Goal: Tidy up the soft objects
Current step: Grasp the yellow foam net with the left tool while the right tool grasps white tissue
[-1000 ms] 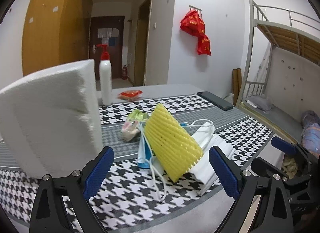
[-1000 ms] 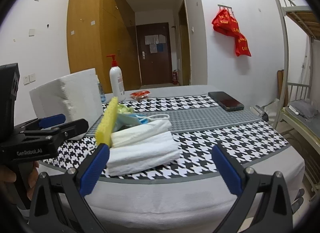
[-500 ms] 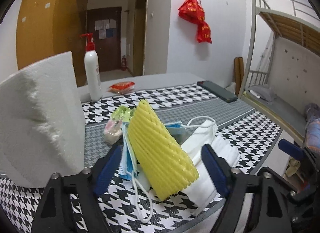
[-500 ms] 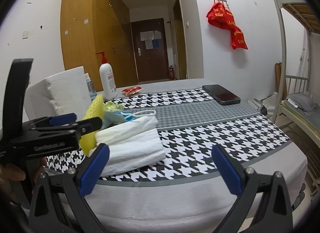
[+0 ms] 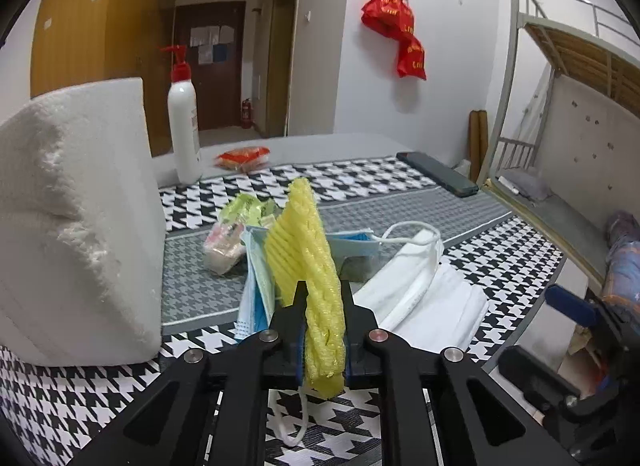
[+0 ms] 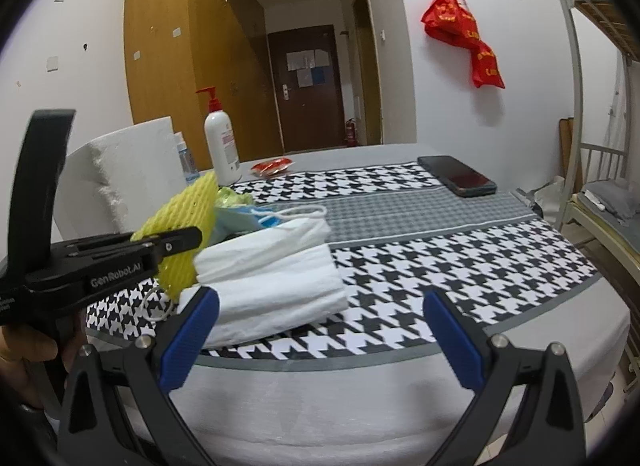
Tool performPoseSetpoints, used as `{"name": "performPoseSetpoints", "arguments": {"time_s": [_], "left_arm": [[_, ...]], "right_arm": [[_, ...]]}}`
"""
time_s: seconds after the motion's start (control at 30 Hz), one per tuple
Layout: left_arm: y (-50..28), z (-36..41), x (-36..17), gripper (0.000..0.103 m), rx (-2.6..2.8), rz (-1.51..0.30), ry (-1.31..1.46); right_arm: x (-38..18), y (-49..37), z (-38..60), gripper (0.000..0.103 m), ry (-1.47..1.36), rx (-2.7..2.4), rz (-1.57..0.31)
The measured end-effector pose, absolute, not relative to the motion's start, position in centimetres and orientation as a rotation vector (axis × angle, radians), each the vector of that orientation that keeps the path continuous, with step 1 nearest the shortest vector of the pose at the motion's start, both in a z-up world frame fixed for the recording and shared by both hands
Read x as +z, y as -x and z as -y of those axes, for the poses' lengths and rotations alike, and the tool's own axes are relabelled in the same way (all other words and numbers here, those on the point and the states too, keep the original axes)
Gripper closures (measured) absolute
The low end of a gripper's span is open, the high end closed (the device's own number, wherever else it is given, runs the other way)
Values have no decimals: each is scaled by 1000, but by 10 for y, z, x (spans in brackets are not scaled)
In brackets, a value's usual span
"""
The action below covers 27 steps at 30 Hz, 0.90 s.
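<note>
Ribbed yellow foam net (image 5: 308,250), rough white foam block (image 5: 76,225), probably styrofoam.

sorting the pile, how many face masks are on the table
2 that I can tell: a blue mask just left of the clamped yellow foam net, and a white mask on the folded white towel. More may be hidden underneath.

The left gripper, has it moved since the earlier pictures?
Yes. The left gripper has gone forward toward the white foam block, and its fingers have just been closing; they now pinch the yellow foam net.
</note>
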<state>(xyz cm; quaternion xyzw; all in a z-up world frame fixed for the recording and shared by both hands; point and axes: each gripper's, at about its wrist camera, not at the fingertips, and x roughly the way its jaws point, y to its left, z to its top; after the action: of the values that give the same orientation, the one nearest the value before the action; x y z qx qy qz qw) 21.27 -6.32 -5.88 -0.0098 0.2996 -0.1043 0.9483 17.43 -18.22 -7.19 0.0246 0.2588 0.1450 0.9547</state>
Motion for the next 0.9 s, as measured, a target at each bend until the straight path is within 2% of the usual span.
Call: {"name": "performPoseSetpoints", "arguments": {"time_s": [0.67,0.73,0.8,0.9], "left_arm": [[-182,25,-47,90,-238,-521,54],[-182,25,-47,90,-238,-522,56],[-181,25,-47,90,-237,-520,56],[-181,24,-47,90,-239,-520,56]], "right_arm": [[-84,-209,133,1,-3,314,-648],[-85,-211,130,9,7,318,-659],[-87,-214,129,26,7,316,-679],[-91,-217,131,46,3,314,-698]]}}
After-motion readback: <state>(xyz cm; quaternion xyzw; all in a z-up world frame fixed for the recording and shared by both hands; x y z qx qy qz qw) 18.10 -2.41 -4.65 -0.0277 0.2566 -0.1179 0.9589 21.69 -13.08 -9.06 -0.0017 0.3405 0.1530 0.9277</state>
